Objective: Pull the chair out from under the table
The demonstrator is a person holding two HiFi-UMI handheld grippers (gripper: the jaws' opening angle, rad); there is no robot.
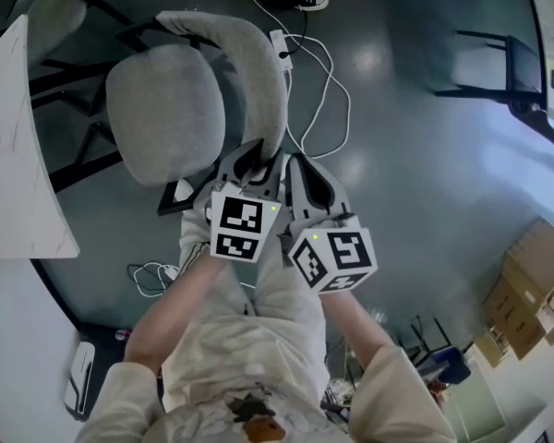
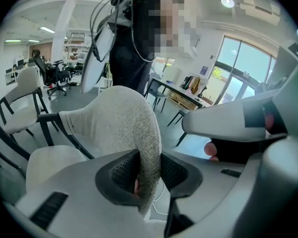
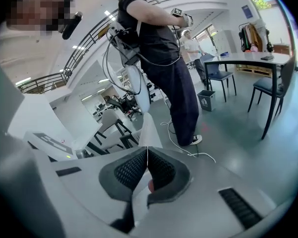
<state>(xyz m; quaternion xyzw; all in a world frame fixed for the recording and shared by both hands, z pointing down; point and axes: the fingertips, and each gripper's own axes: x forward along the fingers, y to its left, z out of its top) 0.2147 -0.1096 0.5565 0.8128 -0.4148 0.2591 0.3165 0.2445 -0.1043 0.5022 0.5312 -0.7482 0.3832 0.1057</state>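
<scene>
From the head view, the chair (image 1: pixel 166 109) stands on the floor just beside the white desk (image 1: pixel 18 155). Its grey seat looks clear of the desk's edge, while some of its dark legs reach toward the space below the top. The curved backrest (image 1: pixel 254 63) faces the person, and both tools meet it at its near end: the left hand-held gripper (image 1: pixel 249 162) and the right hand-held gripper (image 1: pixel 303 175) sit side by side. A white cable (image 1: pixel 328 90) loops on the floor behind the chair. In the left gripper view, the left hand-held gripper (image 2: pixel 149 170) has its pads pressed on both faces of the fabric backrest (image 2: pixel 124 123), held at a middling width. In the right gripper view, the right hand-held gripper (image 3: pixel 146 170) stands narrow, its pads nearly meeting on the thin edge of the backrest (image 3: pixel 150 130), seen edge-on. The step in hand looks like the pull itself, well along. The next move calls for an even draw toward the person with both grips firm, so the chair does not swing, and care for the cable near its legs.
</scene>
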